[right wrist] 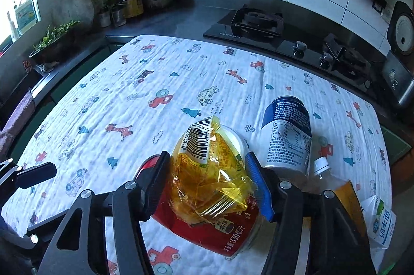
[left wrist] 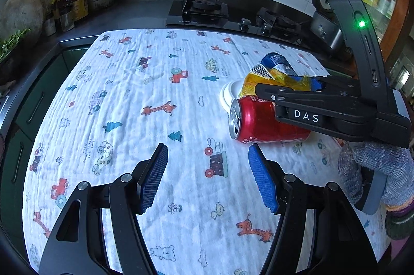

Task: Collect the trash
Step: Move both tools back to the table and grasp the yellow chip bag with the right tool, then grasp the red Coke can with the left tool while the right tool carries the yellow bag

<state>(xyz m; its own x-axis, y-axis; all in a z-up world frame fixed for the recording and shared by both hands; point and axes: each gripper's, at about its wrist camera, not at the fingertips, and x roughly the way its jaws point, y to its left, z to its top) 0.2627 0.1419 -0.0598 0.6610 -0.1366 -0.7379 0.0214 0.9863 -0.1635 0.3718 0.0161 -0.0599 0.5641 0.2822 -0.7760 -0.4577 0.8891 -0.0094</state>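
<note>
Jaws of the right gripper (right wrist: 207,181) squeeze the yellow wrapper (right wrist: 207,171) on top of the red can (left wrist: 258,122). Left gripper (left wrist: 208,179) jaws gape, empty, can at two o'clock on the bench (left wrist: 129,94).

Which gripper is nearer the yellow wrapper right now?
Right. The right gripper has the yellow wrapper between its jaws; the left gripper hovers over bare cloth, well short of it.

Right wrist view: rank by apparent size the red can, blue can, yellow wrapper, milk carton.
1. Yellow wrapper, though nearest the camera
2. Red can, partly covered, so unsure
3. Blue can
4. Milk carton, cut off by the frame
</note>
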